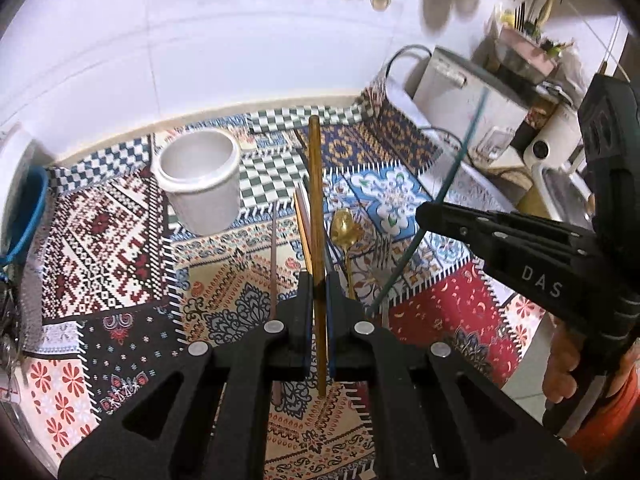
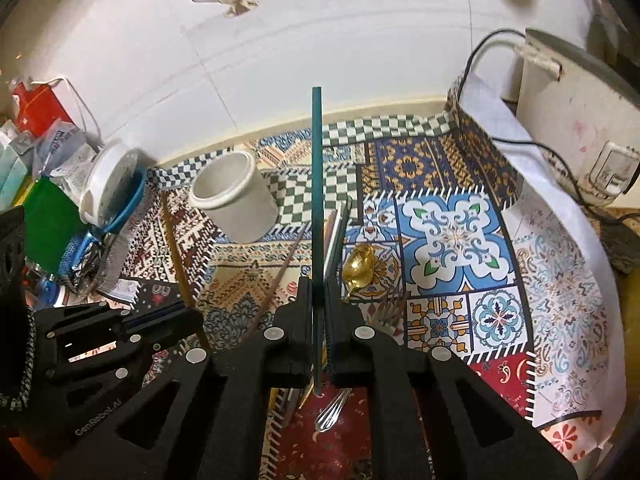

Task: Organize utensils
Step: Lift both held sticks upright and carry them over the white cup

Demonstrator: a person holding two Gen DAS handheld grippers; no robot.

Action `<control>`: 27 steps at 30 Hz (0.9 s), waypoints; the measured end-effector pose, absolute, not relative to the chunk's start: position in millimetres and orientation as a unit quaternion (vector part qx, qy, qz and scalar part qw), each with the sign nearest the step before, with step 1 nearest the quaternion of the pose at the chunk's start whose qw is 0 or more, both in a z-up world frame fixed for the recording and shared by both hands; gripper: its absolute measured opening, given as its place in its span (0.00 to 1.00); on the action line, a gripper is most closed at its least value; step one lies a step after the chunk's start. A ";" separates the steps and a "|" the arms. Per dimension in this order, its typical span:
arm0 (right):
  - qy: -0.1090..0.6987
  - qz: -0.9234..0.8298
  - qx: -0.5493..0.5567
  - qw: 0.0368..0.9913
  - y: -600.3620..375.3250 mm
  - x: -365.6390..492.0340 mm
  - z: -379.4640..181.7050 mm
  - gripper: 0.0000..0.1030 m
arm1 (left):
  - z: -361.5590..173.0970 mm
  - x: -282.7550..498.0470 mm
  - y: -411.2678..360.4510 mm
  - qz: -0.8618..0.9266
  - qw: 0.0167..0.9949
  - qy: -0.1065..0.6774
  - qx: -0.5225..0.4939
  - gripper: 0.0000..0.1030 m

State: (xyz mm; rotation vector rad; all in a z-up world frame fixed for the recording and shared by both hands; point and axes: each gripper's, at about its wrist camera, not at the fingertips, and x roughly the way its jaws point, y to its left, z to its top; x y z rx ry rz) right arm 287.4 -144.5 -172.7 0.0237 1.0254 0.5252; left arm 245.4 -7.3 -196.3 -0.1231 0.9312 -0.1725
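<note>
My left gripper [image 1: 319,280] is shut on a brown wooden chopstick [image 1: 315,184] that stands up above the patterned cloth. My right gripper [image 2: 319,284] is shut on a dark green chopstick [image 2: 316,184], also upright; the same green chopstick [image 1: 460,168] and the right gripper [image 1: 428,210] show at the right of the left wrist view. A white cup [image 1: 198,178], also seen as the white cup [image 2: 236,200], stands empty at the back left. On the cloth lie a gold spoon [image 1: 345,232], a fork [image 2: 386,308], a thin brown stick [image 1: 273,264] and more chopsticks [image 1: 303,232].
The patchwork cloth [image 2: 452,232] covers the counter up to the white tiled wall. A white appliance with a black cable [image 2: 568,120] stands at the right. Clutter with a white tub [image 2: 108,180] and blue-handled tool sits at the left. A silver utensil handle [image 2: 332,408] lies under the right gripper.
</note>
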 end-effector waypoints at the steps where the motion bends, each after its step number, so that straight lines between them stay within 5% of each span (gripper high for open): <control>1: 0.481 0.249 0.011 0.841 -143.1 285.5 -169.2 0.05 | -193.0 243.4 -5.7 -0.081 0.891 0.442 -0.061 0.04; 27: 0.352 0.321 0.007 0.879 -103.7 308.4 -67.8 0.05 | -75.4 253.5 38.7 0.003 0.956 0.288 -0.057 0.04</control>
